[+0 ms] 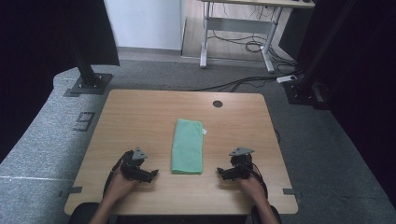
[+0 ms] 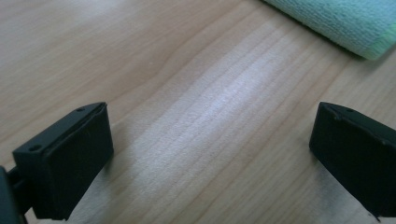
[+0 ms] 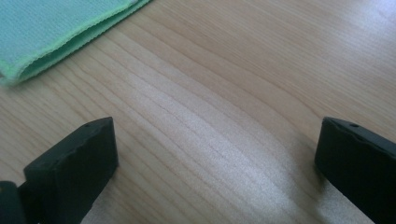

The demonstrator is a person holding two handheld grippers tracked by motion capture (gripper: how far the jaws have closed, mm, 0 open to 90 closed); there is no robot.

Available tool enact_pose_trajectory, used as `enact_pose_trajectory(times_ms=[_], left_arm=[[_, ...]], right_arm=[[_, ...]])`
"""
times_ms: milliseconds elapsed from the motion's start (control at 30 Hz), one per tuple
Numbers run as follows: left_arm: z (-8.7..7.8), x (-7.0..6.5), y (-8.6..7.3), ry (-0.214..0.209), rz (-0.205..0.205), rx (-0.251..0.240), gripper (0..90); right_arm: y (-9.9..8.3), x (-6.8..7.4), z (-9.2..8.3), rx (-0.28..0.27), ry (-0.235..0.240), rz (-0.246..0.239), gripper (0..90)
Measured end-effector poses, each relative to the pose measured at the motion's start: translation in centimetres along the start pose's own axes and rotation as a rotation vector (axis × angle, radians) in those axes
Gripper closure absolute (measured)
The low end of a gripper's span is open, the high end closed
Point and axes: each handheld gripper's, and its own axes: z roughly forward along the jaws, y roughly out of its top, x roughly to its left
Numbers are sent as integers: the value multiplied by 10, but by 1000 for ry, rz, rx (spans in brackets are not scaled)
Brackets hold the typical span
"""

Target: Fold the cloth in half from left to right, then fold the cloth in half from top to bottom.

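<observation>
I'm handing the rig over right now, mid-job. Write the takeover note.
Left gripper: open, nothing between its fingers, low over the table, left of the cloth.
Right gripper: open, holding nothing, right of the cloth.
Green cloth: folded into a long strip, flat at mid-table, near end between the two grippers, touched by neither.
Done: cloth lies folded lengthwise.
Left: probably another fold; grip the near corners first.
</observation>
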Motion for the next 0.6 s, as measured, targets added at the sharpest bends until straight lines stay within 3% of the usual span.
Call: enact_pose_trajectory(times_ms=[600], left_arm=[[0, -1, 0, 5, -3, 2, 0]], right_arm=[[-2, -1, 0, -18, 4, -6, 0]])
